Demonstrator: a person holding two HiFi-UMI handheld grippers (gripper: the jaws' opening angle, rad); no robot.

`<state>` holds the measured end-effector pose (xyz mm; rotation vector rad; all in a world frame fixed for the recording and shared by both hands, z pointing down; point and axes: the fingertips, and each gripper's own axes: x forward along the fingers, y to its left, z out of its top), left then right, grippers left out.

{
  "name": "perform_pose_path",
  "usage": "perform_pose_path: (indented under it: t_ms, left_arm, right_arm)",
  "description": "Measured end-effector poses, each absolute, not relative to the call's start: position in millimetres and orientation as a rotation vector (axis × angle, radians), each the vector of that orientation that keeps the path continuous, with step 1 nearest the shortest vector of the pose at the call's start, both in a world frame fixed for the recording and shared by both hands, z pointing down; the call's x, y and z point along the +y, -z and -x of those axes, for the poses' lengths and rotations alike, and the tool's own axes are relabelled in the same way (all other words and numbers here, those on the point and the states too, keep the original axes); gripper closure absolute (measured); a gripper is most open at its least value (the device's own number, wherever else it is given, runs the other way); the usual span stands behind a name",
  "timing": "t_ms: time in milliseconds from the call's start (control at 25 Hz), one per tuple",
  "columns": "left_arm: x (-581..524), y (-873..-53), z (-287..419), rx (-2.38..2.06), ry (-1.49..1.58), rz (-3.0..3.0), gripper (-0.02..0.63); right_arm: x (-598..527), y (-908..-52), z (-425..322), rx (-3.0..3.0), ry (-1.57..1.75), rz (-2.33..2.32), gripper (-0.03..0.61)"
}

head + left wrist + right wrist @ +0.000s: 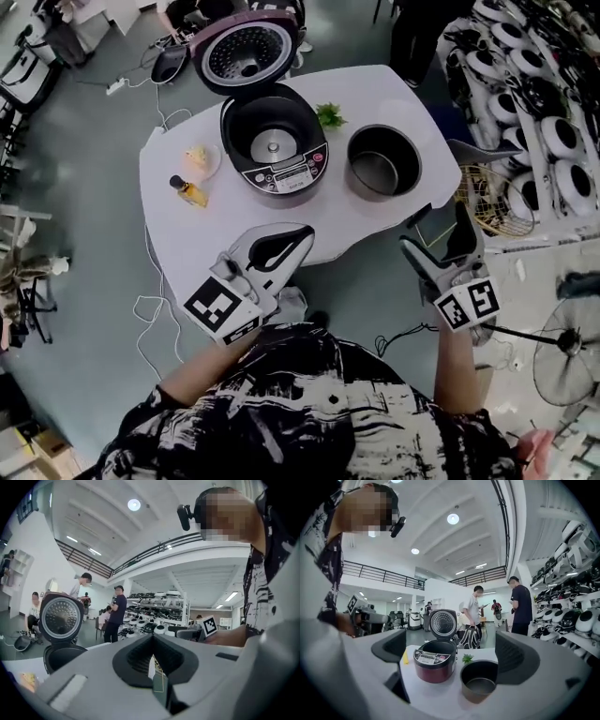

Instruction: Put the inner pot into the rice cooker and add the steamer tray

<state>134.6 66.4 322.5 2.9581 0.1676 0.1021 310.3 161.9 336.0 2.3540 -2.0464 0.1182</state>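
- Task not begun. The inner pot (pixel 382 161) stands upright on the white table (pixel 394 89), just right of the rice cooker (pixel 273 142) and apart from it. The cooker's lid (pixel 246 52) is raised and its cavity is empty.
- The steamer tray cannot be identified in any view.
- The right gripper (pixel 441 230) is held short of the table's near edge with its jaws spread wide and nothing between them. Its own view looks over the pot and cooker.
- The left gripper (pixel 302 234) is also held short of the table — jaws pressed together, pinching nothing.
- Risk: a one-sided pinch on the pot's thin rim would probably let the pot tip or slip, because its weight hangs off one wall.
- Risk: a low carry could strike the cooker's rim or control panel and push the cooker along the table.
- Risk: the green sprig (pixel 330 115) lies between pot and cooker towards the back, so a sweeping path could drag it along.
- Risk: with its jaws shut, the left gripper cannot steady the pot until it opens.
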Motion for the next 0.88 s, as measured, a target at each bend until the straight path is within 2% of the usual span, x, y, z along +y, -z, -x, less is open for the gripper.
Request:
perform_pose_path:
  t_ms: [480, 880]
  left_arm:
    - [-79, -323, -145, -0.042, -0.032, -2.937, 0.609]
    - [-126, -329, -159, -0.341, -0.046, -2.907, 0.609]
  right_arm:
    - [43, -396, -448, -1.812, -0.296, -2.255, 0.029]
    - [7, -525, -551, -1.712, -0.647, -2.027, 0.029]
